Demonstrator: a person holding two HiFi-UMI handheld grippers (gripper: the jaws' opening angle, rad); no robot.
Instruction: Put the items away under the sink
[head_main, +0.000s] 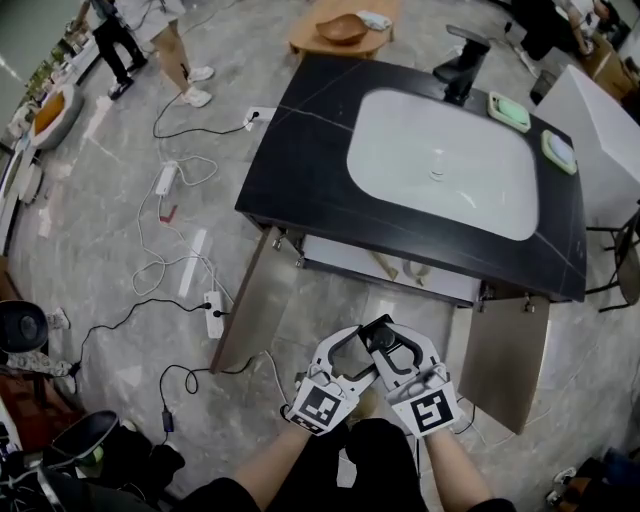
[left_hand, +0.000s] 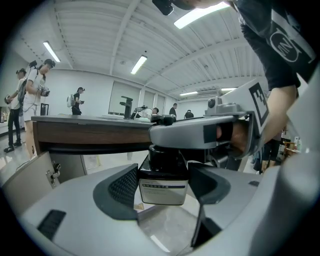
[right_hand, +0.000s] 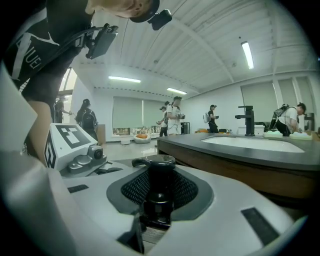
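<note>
In the head view, the black pump bottle (head_main: 377, 333) sits where the left gripper (head_main: 347, 352) and right gripper (head_main: 400, 350) meet. They are low in front of the open under-sink cabinet (head_main: 345, 255), between its left door (head_main: 250, 305) and right door (head_main: 503, 360), both swung outward. The dark countertop (head_main: 300, 170) overhangs just ahead, and a power strip (head_main: 213, 312) and cables lie on the floor to the left.

In the left gripper view, the bottle's labelled body stands upright between the textured pads (left_hand: 125, 186). The pads are narrowed onto its two sides, and tiled floor shows beneath. The right gripper reaches across the bottle's top.

In the right gripper view, the pump head (right_hand: 156, 161) rises between the half-open jaws, which close on the neck below it. The countertop edge runs close by on the right.
</note>
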